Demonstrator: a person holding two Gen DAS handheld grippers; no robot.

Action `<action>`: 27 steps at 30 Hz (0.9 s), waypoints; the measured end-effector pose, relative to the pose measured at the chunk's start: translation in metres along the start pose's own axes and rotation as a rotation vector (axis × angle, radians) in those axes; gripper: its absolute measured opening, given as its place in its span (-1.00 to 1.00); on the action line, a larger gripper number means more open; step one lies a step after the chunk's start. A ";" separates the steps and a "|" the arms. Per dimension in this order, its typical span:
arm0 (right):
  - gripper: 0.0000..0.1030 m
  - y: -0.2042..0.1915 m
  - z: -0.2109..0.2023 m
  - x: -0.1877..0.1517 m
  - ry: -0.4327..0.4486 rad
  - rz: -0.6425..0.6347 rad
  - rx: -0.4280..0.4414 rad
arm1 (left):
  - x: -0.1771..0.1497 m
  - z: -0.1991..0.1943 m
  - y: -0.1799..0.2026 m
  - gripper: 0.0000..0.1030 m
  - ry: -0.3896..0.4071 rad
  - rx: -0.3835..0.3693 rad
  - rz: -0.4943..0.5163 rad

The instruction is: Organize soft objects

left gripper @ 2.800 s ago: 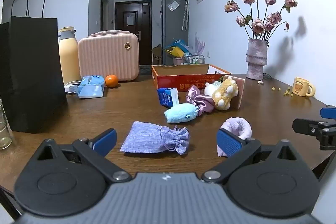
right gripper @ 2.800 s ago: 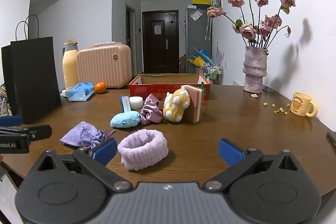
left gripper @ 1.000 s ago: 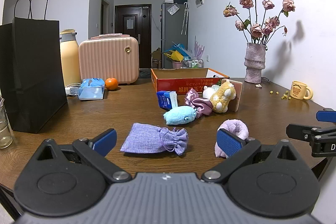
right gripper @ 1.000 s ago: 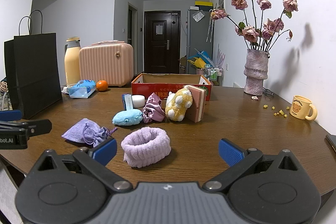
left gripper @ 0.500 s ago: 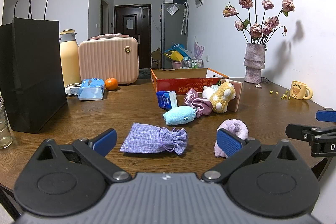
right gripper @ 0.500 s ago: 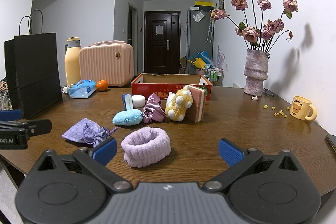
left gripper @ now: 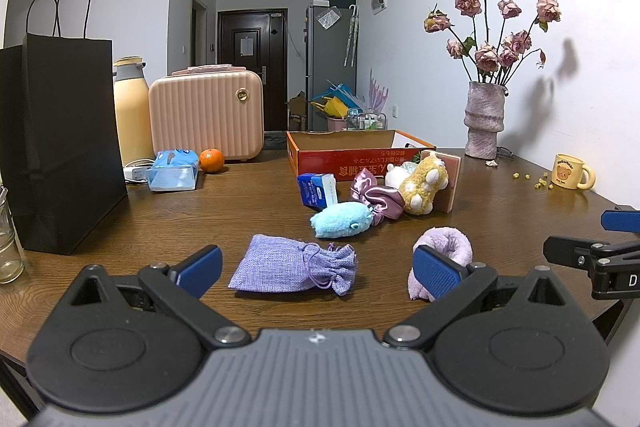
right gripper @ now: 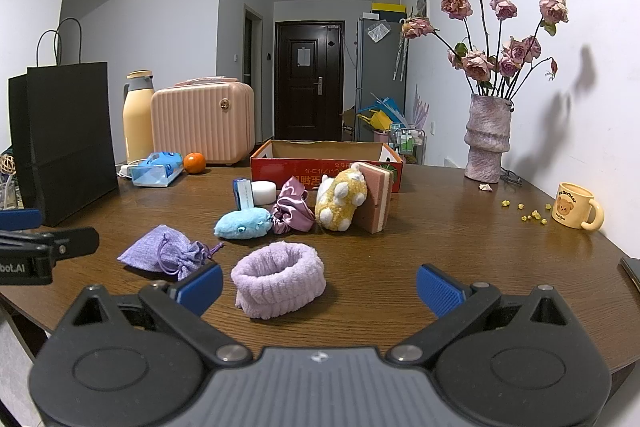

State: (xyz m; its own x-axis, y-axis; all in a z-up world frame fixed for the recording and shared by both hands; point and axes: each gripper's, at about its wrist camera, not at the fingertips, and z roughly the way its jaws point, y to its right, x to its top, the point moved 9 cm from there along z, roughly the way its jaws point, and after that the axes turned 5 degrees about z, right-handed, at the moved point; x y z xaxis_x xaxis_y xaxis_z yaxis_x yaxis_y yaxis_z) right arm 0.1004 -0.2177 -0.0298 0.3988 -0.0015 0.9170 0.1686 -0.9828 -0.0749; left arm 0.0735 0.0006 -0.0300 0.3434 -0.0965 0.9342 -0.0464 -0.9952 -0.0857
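Soft things lie on a brown table point(left gripper: 224, 203). A lilac drawstring pouch point(left gripper: 294, 269) lies just ahead of my open, empty left gripper point(left gripper: 318, 271). A lilac fluffy band point(right gripper: 279, 277) lies just ahead of my open, empty right gripper point(right gripper: 318, 285), towards its left finger; it also shows in the left wrist view point(left gripper: 450, 253). Farther back lie a light blue plush point(right gripper: 242, 223), a purple satin scrunchie point(right gripper: 291, 211), a yellow plush toy point(right gripper: 340, 205) and a pink sponge point(right gripper: 378, 197). Behind them stands an open red cardboard box point(right gripper: 324, 163).
A black paper bag point(left gripper: 56, 143), a cream flask point(left gripper: 130, 107), a pink mini suitcase point(left gripper: 206, 115), a tissue pack point(left gripper: 174, 171) and an orange point(left gripper: 211, 160) stand at the back left. A vase of dried roses point(right gripper: 488, 139) and a yellow mug point(right gripper: 576, 205) are at the right.
Both grippers have hardly moved in the last second. Since 2.8 s ago both views have levelled and shifted slightly. No object has moved.
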 end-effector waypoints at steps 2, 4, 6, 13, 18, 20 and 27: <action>1.00 0.000 0.000 0.000 0.000 0.000 0.000 | 0.000 0.000 0.000 1.00 0.000 0.000 0.000; 1.00 0.000 0.000 0.000 0.000 0.000 0.000 | 0.000 0.000 0.000 1.00 0.000 0.000 0.000; 1.00 0.000 0.000 0.000 0.000 0.000 0.000 | 0.000 0.000 0.000 1.00 0.000 0.000 0.000; 1.00 -0.001 0.000 0.000 0.001 -0.002 0.001 | 0.000 0.000 0.000 1.00 -0.001 0.001 0.000; 1.00 0.000 0.001 0.000 0.002 -0.004 0.002 | 0.000 0.000 0.000 1.00 0.000 0.001 0.002; 1.00 -0.001 0.002 -0.001 0.001 -0.006 0.003 | 0.000 0.000 0.000 1.00 0.000 0.000 0.001; 1.00 0.002 0.009 -0.001 -0.008 -0.005 0.005 | 0.000 0.000 0.000 1.00 -0.001 0.002 0.000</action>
State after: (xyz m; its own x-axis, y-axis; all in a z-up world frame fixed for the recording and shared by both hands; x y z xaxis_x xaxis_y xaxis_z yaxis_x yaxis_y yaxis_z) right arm 0.1088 -0.2177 -0.0340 0.4050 0.0053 0.9143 0.1752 -0.9819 -0.0719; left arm 0.0735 0.0005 -0.0302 0.3442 -0.0962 0.9340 -0.0444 -0.9953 -0.0861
